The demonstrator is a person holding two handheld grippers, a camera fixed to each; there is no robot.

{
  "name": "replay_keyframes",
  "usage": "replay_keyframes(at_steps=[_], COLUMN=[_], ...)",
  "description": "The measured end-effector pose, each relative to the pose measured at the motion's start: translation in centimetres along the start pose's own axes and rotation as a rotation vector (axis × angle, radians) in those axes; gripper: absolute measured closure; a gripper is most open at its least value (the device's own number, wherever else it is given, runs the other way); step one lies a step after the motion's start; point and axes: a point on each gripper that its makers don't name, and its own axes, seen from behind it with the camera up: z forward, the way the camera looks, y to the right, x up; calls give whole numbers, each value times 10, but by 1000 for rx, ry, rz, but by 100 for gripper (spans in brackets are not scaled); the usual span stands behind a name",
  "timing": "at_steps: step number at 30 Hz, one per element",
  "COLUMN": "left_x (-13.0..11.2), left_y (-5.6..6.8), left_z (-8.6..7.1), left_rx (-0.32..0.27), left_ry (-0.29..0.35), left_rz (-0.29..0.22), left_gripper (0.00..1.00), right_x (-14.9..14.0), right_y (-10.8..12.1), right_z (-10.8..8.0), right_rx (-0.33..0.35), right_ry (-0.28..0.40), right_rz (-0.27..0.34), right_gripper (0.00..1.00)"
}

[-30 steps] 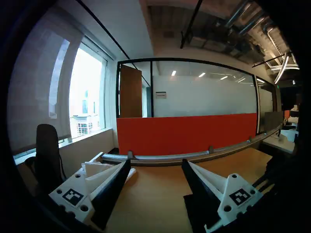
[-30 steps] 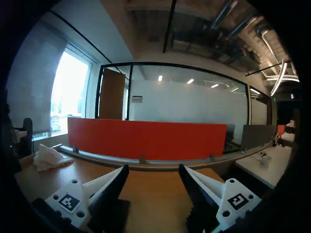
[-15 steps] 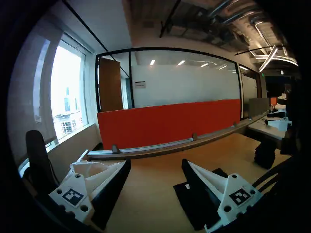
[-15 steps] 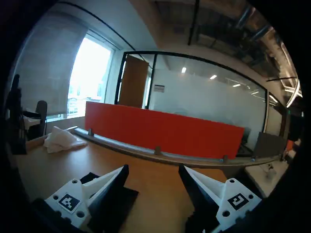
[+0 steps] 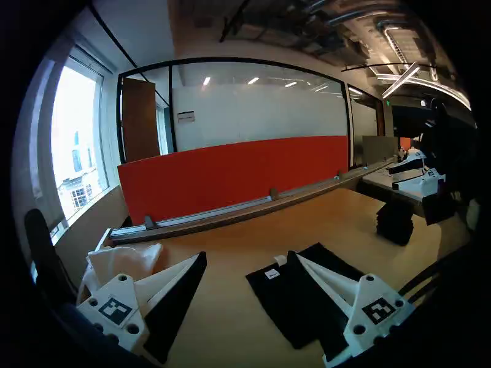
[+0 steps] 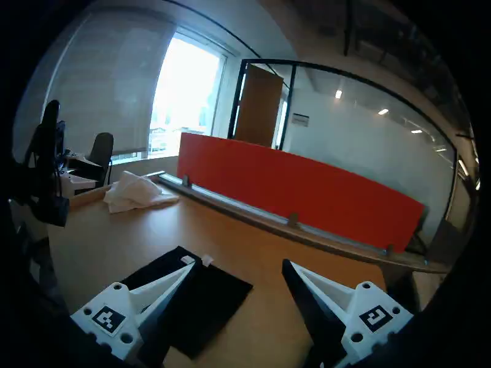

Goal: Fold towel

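left tool (image 5: 245, 254) agape, empty | right tool (image 6: 241, 262) agape, empty | black towel (image 5: 279, 297) flat, tag (image 5: 272, 274) unreadable

Wooden desk (image 5: 233, 242); black towel (image 5: 276, 300) lying flat; white cloth (image 5: 126, 260) crumpled near edge

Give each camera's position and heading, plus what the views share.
Left gripper view: on the left tongs, low over the desk, facing the red divider; open fingers show, black towel beneath.
Right gripper view: on the right tongs, angled toward the window; open fingers show, black towel below.
Shared: black towel, red divider, white cloth, desk.
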Motion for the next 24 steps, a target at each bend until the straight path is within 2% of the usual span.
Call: replay_keyframes(at_steps=[11, 24], left_x=[-30, -85], left_y=[19, 44], left_z=[6, 15], left_rx=[-44, -91], left_ry=[-41, -117], left_rz=[14, 30], left_gripper=[3, 3], right_x=[-34, -77], right_y=[-20, -41], right_z=[8, 21], right_rx=[58, 91], right_ry=[-59, -108], right_rz=[-19, 4], right_gripper=[0, 0])
